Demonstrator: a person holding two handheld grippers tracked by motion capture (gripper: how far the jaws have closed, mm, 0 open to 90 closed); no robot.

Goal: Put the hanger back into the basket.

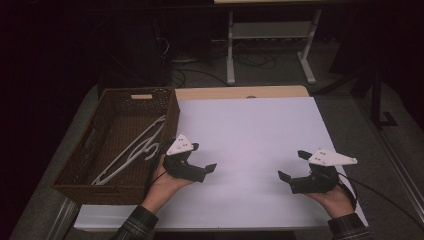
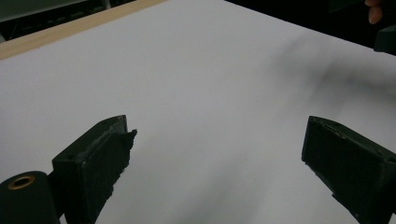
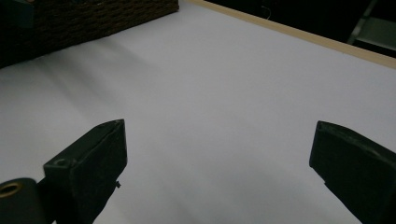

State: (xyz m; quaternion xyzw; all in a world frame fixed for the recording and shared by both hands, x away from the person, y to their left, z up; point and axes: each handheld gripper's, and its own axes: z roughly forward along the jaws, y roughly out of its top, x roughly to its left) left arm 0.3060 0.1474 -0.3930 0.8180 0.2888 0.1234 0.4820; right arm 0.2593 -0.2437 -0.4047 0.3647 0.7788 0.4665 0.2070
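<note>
A brown woven basket [image 1: 102, 185] stands on the left part of the table and holds white plastic hangers [image 1: 131, 149]. My left gripper [image 1: 203, 157] hovers just right of the basket over the white table surface [image 1: 250, 135]; its jaws stand wide apart with nothing between them. My right gripper [image 1: 291, 165] is over the right side of the table, open and empty too, pointing left toward the other one. In the left gripper view my left gripper [image 2: 215, 154] faces bare white surface. In the right gripper view my right gripper [image 3: 217, 163] faces the same, with the basket [image 3: 93, 18] at the far left.
The table has a wooden strip [image 1: 240, 92] along its far edge. Beyond it, on a dim floor, stand a white table frame [image 1: 270, 40] and some cables. The person's hands and plaid sleeves [image 1: 137, 225] come in from the bottom.
</note>
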